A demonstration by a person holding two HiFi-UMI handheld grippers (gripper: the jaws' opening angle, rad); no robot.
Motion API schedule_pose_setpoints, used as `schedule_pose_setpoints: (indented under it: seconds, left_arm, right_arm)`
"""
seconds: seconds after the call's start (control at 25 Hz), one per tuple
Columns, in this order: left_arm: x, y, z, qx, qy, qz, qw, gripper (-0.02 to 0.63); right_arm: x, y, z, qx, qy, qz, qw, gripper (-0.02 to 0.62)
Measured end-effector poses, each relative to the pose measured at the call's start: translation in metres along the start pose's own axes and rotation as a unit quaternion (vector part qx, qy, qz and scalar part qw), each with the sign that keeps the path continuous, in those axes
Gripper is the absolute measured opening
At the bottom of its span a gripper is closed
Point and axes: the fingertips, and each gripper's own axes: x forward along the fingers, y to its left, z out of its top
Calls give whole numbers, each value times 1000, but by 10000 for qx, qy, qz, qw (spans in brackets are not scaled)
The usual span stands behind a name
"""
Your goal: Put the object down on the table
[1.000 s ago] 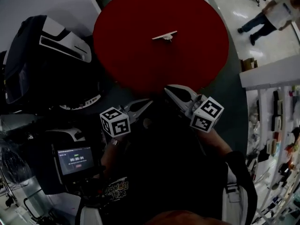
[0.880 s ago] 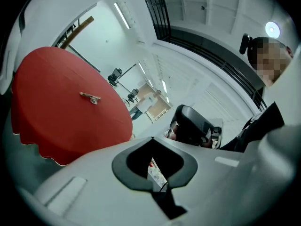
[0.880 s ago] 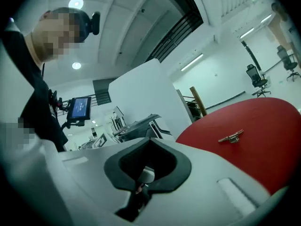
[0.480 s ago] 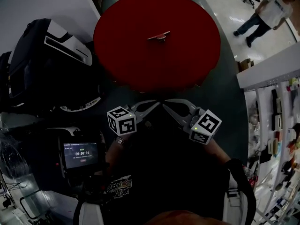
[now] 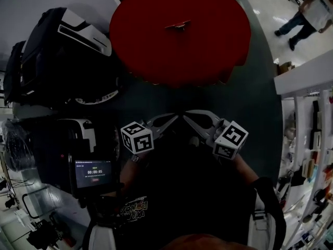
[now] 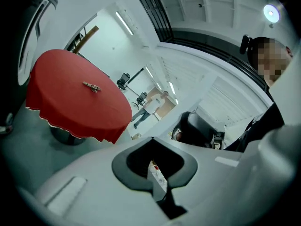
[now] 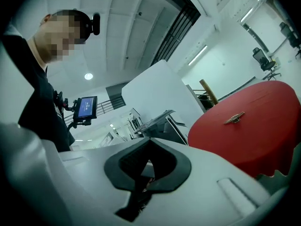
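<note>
A small pale metal object (image 5: 178,25) lies flat near the middle of the round red table (image 5: 208,51), with nothing touching it. It also shows in the left gripper view as the small object (image 6: 91,86) on the red table (image 6: 61,102), and in the right gripper view as the small object (image 7: 234,118) on the table (image 7: 254,135). My left gripper (image 5: 170,119) and right gripper (image 5: 186,115) are held close to my body, tips almost touching, well short of the table. Both the left gripper (image 6: 156,175) and the right gripper (image 7: 145,175) are shut and hold nothing.
Dark bulky machines (image 5: 62,51) stand to the left of the table. A small lit screen (image 5: 93,174) is mounted at my lower left. A person (image 5: 307,12) walks on the floor at the far right, beside a white shelf unit (image 5: 307,79).
The table has drifted up and away in the head view as I have backed off from it. Both grippers stay shut together near my body. The object has not moved on the table.
</note>
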Motion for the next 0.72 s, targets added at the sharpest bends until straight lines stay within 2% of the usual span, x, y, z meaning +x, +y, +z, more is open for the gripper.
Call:
schedule_pose_setpoints:
  seconds: [0.24,0.48,0.72]
  left_arm:
    - [-3,-6,-14,-90,-102,126,9998,17]
    - [-1,-23,-10,247,16,-3,9997,17]
    - [-5,-22,-14,173,6,-74,9998,17]
  right_arm:
    - [-11,8,-6,-43,-53,82,9999,2]
    - [-19,20,-4,-427,23,-30,9991,2]
    - [-17,30,-3,-258,-87,-52,9996,2]
